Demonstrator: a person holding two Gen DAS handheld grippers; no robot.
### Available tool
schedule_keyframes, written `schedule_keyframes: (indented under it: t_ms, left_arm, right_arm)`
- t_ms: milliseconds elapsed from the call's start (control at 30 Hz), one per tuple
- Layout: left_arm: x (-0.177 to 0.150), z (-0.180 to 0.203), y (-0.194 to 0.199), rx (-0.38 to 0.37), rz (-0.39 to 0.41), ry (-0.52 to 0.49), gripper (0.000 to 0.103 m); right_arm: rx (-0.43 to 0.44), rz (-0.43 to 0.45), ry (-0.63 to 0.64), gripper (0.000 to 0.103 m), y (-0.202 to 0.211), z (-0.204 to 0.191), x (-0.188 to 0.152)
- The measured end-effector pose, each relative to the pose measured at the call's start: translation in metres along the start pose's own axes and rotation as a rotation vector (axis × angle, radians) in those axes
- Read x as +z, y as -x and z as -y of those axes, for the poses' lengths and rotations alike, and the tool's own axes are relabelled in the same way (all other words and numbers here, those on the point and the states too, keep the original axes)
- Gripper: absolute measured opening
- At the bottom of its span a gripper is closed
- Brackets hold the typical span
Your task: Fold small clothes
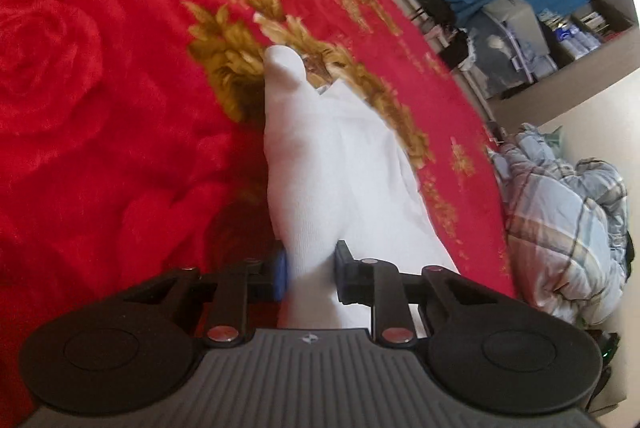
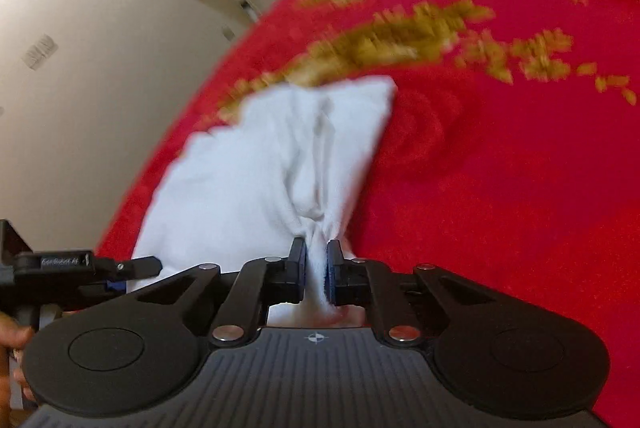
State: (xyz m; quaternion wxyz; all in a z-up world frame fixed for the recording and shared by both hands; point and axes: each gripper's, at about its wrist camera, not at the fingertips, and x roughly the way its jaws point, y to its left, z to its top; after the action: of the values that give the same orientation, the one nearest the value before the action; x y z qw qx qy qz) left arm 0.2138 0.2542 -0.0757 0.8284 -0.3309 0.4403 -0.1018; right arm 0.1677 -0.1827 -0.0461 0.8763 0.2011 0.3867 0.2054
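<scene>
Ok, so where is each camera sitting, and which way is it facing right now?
Left wrist: on the left gripper, looking down along its fingers at a white sock on the red blanket; jaws pinch the sock; no hand shows.
Right wrist: on the right gripper, facing the same way, jaws shut on bunched sock fabric; the left gripper and a hand show at the left edge.
Shared: the sock, the red blanket with its gold pattern, and the left gripper.

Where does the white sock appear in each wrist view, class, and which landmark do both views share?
Left wrist: the white sock runs up the centre, its near end between the left gripper pads.
Right wrist: the sock lies centre-left, bunched in the right gripper.
Shared landmark: the red blanket with gold leaves.
</scene>
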Motion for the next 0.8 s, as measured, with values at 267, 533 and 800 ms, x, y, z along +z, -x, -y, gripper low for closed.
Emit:
schedule_keyframes:
  t_ms: [267,533,800]
  left_arm:
    - [-0.021,0.048,0.015,0.210,0.098,-0.275,0.037]
    - [-0.061,0.087,0.013,0.408,0.036,-0.480,0.054]
    - [-0.166,0.181,0.156,0.430,0.516,-0.650,0.103]
  right_arm:
    - [-0.139,-0.053,0.010,0.009,0.001,0.006,-0.026]
    - [-0.341,-0.101,0.126,0.022,0.024,-0.005,-0.030]
    - [-0.406,0.230,0.367,0.082,0.178,-0.074,-0.041]
